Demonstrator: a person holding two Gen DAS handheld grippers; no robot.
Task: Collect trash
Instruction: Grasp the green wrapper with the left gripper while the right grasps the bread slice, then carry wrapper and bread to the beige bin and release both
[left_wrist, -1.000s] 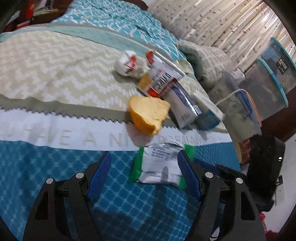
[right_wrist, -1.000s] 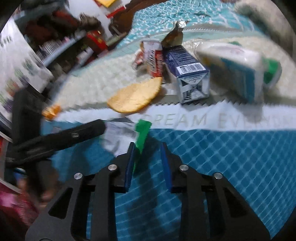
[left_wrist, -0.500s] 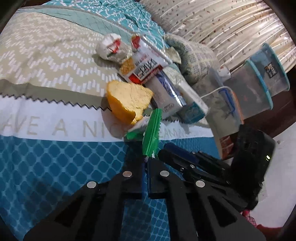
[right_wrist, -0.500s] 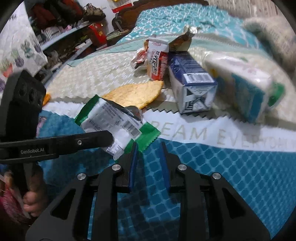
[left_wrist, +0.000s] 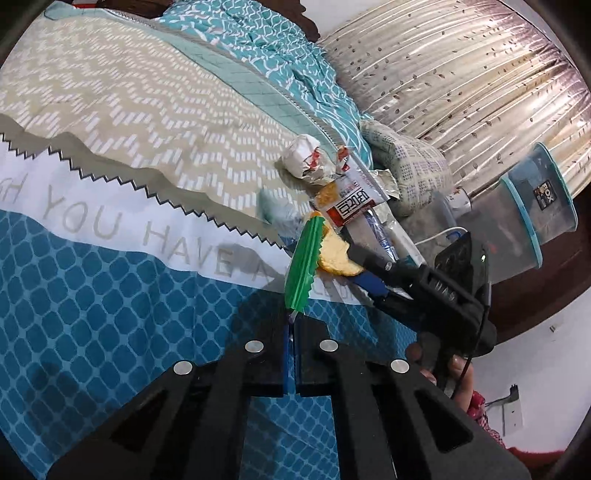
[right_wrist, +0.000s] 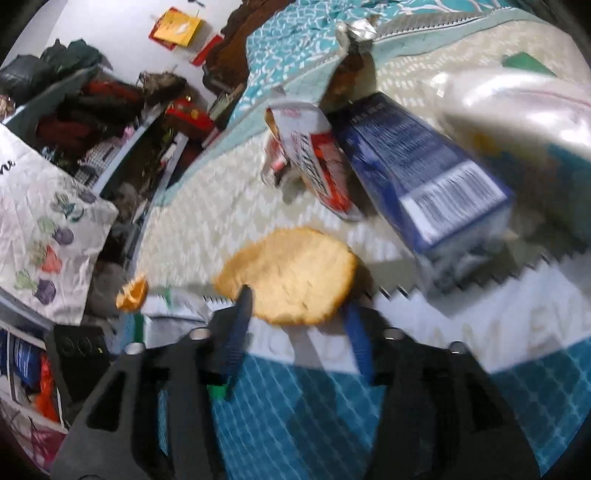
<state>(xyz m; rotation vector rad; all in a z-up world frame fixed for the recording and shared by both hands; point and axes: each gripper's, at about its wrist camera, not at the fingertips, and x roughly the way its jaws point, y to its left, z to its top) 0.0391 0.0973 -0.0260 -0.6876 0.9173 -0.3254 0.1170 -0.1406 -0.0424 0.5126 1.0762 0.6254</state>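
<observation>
My left gripper (left_wrist: 291, 325) is shut on a green and white wrapper (left_wrist: 303, 264) and holds it edge-on above the bed; the wrapper also shows at the left of the right wrist view (right_wrist: 173, 306). My right gripper (right_wrist: 299, 314) is open, its fingers on either side of the near edge of a yellow flat bread piece (right_wrist: 291, 273), also seen in the left wrist view (left_wrist: 334, 254). Behind lie a red and white snack packet (right_wrist: 314, 162), a blue carton (right_wrist: 417, 173), a white bag (right_wrist: 517, 107) and a crumpled white wrapper (left_wrist: 303, 157).
The trash lies on a bed with a teal, white and beige quilt (left_wrist: 110, 177). Clear plastic bins (left_wrist: 517, 218) and a curtain (left_wrist: 461, 74) stand beyond the bed. Cluttered shelves (right_wrist: 92, 122) and a printed bag (right_wrist: 40, 236) are at the right wrist view's left.
My left gripper closed on the green wrapper and lifted it off the bed. My right gripper opened and moved forward to the yellow bread piece.
</observation>
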